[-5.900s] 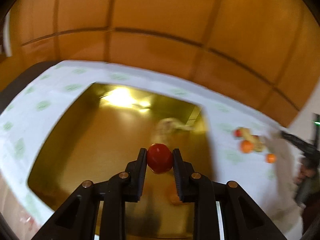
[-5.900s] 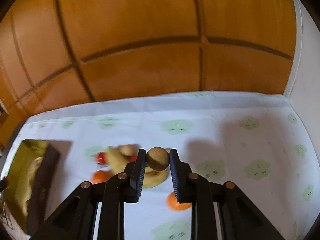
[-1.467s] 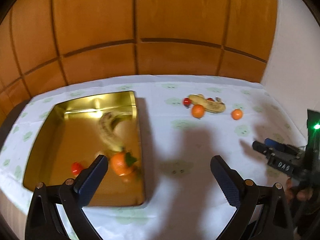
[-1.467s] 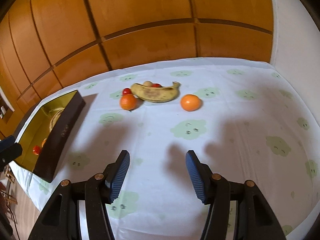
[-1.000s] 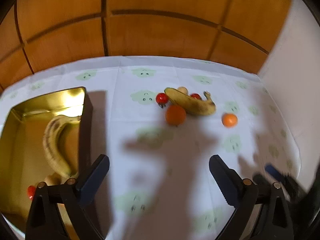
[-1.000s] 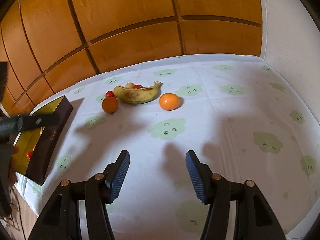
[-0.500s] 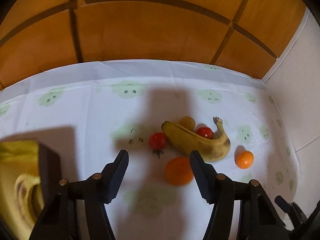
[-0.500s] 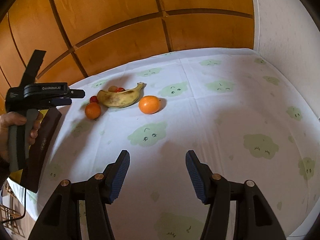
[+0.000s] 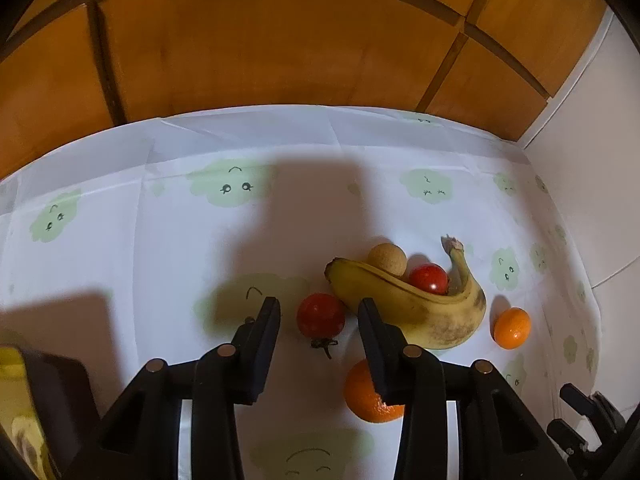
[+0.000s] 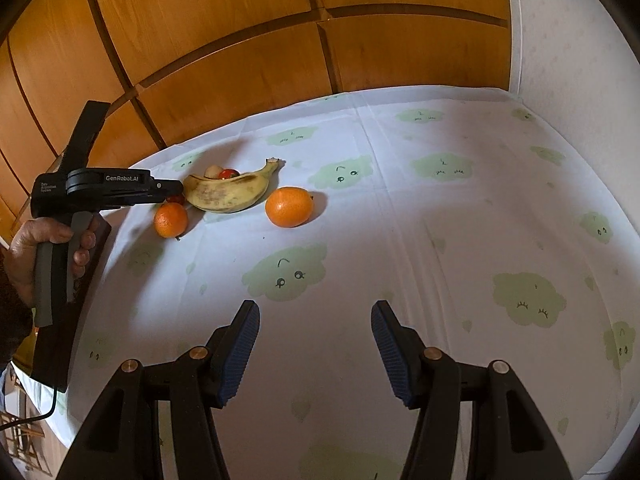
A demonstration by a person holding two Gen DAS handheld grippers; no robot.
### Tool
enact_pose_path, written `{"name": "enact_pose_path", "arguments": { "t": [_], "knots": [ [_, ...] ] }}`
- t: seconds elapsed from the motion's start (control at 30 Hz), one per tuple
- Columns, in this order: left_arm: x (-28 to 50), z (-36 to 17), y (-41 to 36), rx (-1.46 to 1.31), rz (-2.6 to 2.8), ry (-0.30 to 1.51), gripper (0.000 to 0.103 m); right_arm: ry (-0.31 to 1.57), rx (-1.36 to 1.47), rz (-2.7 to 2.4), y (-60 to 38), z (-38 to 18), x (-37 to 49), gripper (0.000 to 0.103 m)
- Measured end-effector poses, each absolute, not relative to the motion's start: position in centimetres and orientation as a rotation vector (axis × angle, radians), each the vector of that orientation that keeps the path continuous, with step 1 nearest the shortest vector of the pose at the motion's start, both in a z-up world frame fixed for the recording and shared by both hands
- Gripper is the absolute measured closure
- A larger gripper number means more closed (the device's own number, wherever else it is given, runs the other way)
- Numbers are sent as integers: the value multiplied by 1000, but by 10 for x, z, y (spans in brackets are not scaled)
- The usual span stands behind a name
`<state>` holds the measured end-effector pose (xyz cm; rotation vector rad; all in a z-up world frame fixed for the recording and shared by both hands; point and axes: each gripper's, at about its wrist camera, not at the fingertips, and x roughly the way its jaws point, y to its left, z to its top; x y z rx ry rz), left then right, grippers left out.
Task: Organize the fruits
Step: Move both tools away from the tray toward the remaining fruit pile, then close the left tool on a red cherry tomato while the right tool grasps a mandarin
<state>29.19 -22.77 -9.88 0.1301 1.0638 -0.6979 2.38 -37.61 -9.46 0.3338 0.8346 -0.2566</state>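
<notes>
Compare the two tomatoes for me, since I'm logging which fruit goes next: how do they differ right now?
The near tomato lies in the open with its stem showing, between the fingers of the left gripper, whose jaws have just been closing but do not touch it. The far tomato sits tucked in the banana's curve beside a tan ball, partly hidden. Both are red, round and similar in size.

Banana [image 10: 226,195] between two oranges [image 10: 289,206]

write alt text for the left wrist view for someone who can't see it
The left gripper has just been closing, its black fingers either side of a red tomato on a white tablecloth, not yet touching. Behind lie a banana and two oranges.
</notes>
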Motion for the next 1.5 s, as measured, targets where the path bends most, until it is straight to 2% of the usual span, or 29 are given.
{"name": "enact_pose_path", "arguments": {
  "t": [0.17,0.2,0.23,0.27,0.5,0.6,0.7,0.8,0.83,0.87,1.23,1.5],
  "knots": [
    [294,-101,-222,126,-747,1055,62,831,332,-261,-378,-93,28,44],
    [294,-102,-221,121,-743,1055,64,831,331,-262,-378,-93,28,44],
    [295,-104,-221,112,-745,1060,72,831,333,-261,-378,-93,28,44],
    [294,-105,-218,94,-752,1063,75,830,335,-261,-378,-93,29,44],
    [297,-105,-213,118,-728,1043,75,842,341,-266,-380,-96,33,44],
    [300,-105,-221,146,-720,1039,65,843,335,-265,-380,-96,34,44],
    [304,-107,-225,149,-706,1043,62,843,332,-270,-381,-96,35,44],
    [310,-112,-225,137,-685,1064,65,843,335,-273,-382,-96,37,44],
    [309,-112,-225,143,-682,1059,68,842,339,-275,-384,-96,39,44],
    [308,-112,-224,152,-680,1058,77,840,350,-274,-386,-96,40,44],
    [276,-110,-190,54,-627,1032,78,784,434,-227,-409,-85,75,44],
    [231,-90,-165,48,-610,975,78,827,420,-194,-404,-95,123,44]
  ]
}}
